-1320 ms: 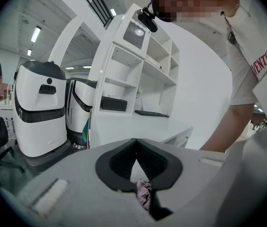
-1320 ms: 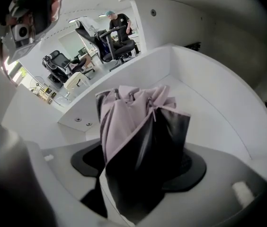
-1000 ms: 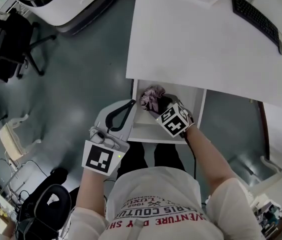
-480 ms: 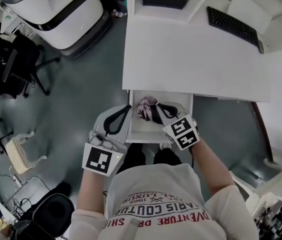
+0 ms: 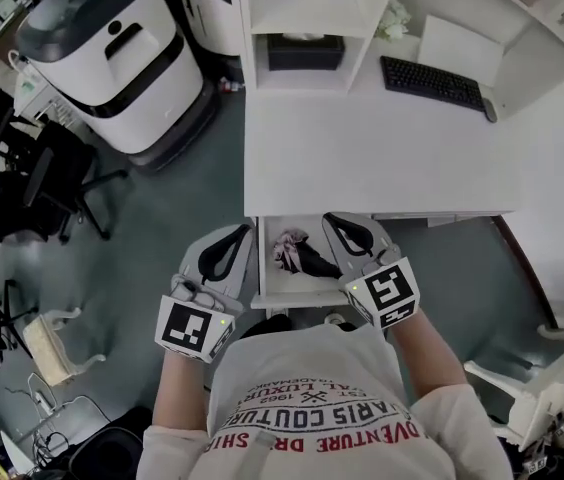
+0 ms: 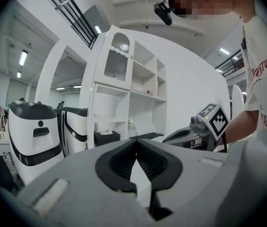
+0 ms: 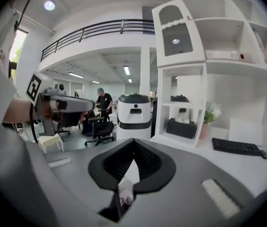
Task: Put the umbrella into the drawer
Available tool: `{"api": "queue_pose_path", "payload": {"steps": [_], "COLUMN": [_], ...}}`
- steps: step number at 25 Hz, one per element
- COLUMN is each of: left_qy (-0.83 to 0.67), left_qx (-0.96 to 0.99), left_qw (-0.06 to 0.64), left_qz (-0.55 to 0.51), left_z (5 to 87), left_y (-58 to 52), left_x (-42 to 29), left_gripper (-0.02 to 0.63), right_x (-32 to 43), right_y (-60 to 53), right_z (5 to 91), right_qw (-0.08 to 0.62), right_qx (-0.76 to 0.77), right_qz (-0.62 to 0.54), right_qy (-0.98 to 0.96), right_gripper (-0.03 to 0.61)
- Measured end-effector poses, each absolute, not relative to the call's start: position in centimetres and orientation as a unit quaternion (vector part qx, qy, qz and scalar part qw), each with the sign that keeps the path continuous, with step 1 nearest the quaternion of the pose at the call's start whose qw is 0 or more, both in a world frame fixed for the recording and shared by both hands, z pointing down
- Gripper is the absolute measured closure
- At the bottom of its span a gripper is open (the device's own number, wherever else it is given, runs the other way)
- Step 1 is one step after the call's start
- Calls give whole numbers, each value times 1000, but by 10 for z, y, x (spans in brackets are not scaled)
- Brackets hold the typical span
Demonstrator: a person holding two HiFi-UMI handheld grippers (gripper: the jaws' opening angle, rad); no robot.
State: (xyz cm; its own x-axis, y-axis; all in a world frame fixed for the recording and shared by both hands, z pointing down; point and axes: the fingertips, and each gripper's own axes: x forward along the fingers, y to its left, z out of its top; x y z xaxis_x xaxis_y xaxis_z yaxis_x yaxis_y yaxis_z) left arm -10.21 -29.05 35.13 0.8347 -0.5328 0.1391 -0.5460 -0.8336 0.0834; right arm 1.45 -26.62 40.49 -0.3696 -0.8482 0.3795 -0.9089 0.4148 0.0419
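The folded pink and black umbrella (image 5: 297, 254) lies inside the open white drawer (image 5: 292, 296) under the desk. Both grippers are held above the drawer, one on each side, and touch nothing. My left gripper (image 5: 240, 230) hovers over the drawer's left edge, its jaws shut and empty (image 6: 136, 143). Over the drawer's right part, my right gripper (image 5: 340, 218) is also shut with nothing between its tips (image 7: 133, 143). Each gripper view looks out level across the room and shows the other gripper to its side.
The white desk (image 5: 382, 148) carries a black keyboard (image 5: 432, 83) at its back right. Behind it are shelves with a black box (image 5: 305, 51) and a plant (image 5: 394, 16). A large white machine (image 5: 112, 48) and a black office chair (image 5: 42, 178) stand left.
The right gripper has left the umbrella in the drawer, lifted out and shut. Both grippers have risen and now point level. The head view has pulled back.
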Motion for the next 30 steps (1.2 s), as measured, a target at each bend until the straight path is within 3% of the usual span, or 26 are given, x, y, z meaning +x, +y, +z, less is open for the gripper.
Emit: {"api": "queue_pose_path", "payload": {"steps": [9,30], "left_qy": [-290,-299], "left_qx": [956,954], "left_qw": [29,29], "left_qz": [35,23], "left_z": [300,287], "left_y": [-294,-280], "left_x": [-110,-116], "left_gripper": [609,609], "right_x": [28,22], "right_y": [-260,-236], "right_z": [321,301], "right_qw": [93,61], "right_qx": [582,588], "right_qz": [28,20], "right_qy": [-808,-806], "right_gripper": [580,580]}}
